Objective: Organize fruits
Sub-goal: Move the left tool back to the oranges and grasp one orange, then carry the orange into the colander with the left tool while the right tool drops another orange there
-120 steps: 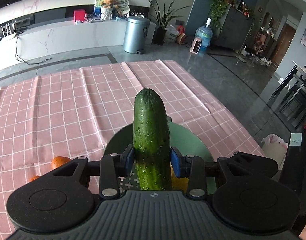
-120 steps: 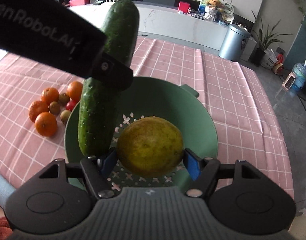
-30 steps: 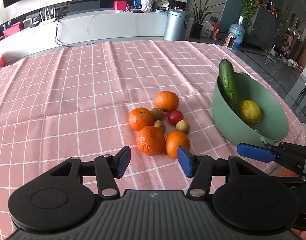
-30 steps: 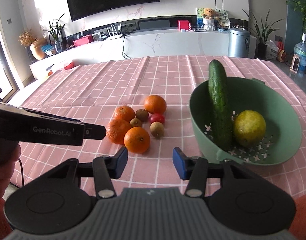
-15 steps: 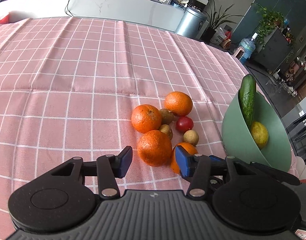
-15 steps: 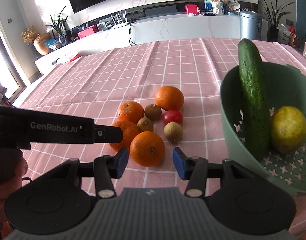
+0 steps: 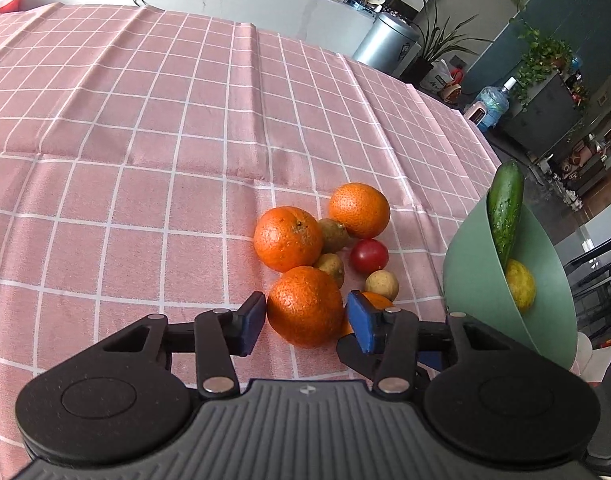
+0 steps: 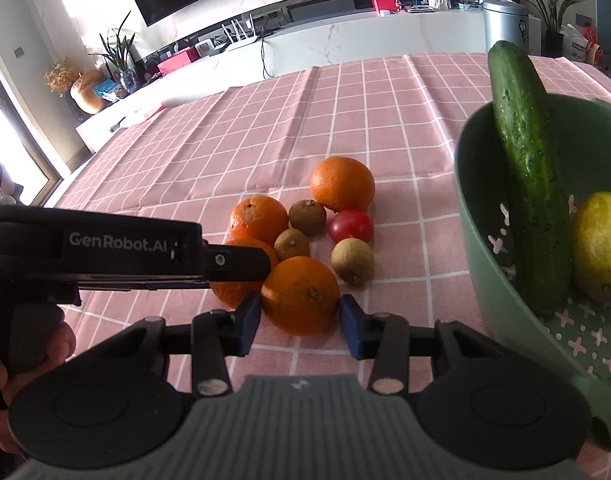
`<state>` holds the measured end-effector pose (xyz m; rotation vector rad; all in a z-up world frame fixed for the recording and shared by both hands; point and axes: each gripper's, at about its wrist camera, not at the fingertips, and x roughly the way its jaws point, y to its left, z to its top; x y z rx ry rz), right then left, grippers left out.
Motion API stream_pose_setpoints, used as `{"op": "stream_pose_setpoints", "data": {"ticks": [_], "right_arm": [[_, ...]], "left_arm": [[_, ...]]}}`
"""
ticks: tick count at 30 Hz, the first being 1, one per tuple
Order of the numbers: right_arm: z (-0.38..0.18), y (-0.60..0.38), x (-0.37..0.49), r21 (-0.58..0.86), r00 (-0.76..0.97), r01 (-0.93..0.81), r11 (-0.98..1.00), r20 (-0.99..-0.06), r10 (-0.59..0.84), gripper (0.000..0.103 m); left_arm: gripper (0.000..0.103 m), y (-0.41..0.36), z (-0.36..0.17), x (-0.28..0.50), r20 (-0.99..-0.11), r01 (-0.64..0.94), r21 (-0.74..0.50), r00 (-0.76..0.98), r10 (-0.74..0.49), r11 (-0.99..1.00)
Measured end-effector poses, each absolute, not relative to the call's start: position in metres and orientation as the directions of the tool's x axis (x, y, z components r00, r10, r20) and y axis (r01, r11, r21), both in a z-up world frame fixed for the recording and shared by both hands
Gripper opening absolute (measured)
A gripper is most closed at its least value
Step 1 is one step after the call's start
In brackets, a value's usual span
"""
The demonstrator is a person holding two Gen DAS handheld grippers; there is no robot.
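Several oranges, small brown fruits and a red tomato (image 7: 368, 255) lie clustered on the pink checked cloth. My left gripper (image 7: 305, 320) is open, its blue pads on either side of the nearest orange (image 7: 304, 306). My right gripper (image 8: 300, 322) is open around another orange (image 8: 300, 295). The left gripper's body (image 8: 125, 252) crosses the right wrist view at left. A green colander bowl (image 8: 481, 240) at right holds a cucumber (image 8: 525, 176) and a yellow-green citrus (image 8: 601, 244); the bowl (image 7: 473, 280) also shows in the left wrist view.
The pink cloth (image 7: 145, 140) stretches far to the left and back. The table edge falls away behind the bowl at right. A white counter (image 8: 345, 40) and a metal bin (image 7: 385, 44) stand beyond the table.
Both grippers have moved forward and down to the fruit pile; each now has an orange between its open pads. Earlier the cucumber and citrus were held over the bowl; now they lie in it.
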<state>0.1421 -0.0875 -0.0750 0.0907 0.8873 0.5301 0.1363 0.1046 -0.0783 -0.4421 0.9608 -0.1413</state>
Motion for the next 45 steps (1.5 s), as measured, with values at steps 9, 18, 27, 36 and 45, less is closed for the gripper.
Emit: {"op": "stream_pose_setpoints", "data": {"ticks": [9, 18, 27, 36, 45], "right_arm": [[-0.069, -0.097, 0.133, 0.254, 0.517, -0.368, 0.894, -0.743, 0.424, 0.039], [-0.06, -0.106, 0.119, 0.233, 0.527, -0.386, 0.893, -0.738, 0.421, 0.038], [-0.043, -0.116, 0.098, 0.221, 0.539, -0.42, 0.88, -0.719, 0.438, 0.036], [-0.01, -0.152, 0.068, 0.236, 0.587, -0.425, 0.874, -0.663, 0.465, 0.036], [0.032, -0.198, 0.064, 0.181, 0.71, -0.373, 0.91, -0.575, 0.406, 0.036]], "left_arm": [[0.047, 0.092, -0.079, 0.135, -0.773, -0.053, -0.372, 0.571, -0.278, 0.927], [0.044, 0.079, -0.072, 0.126, -0.781, -0.007, -0.281, 0.582, -0.225, 0.96], [0.043, 0.078, -0.053, 0.1, -0.748, -0.003, -0.348, 0.604, -0.275, 0.938], [0.043, 0.063, -0.02, 0.082, -0.677, 0.027, -0.432, 0.651, -0.344, 0.901], [0.043, 0.017, 0.022, 0.093, -0.634, 0.146, -0.392, 0.672, -0.382, 0.908]]}}
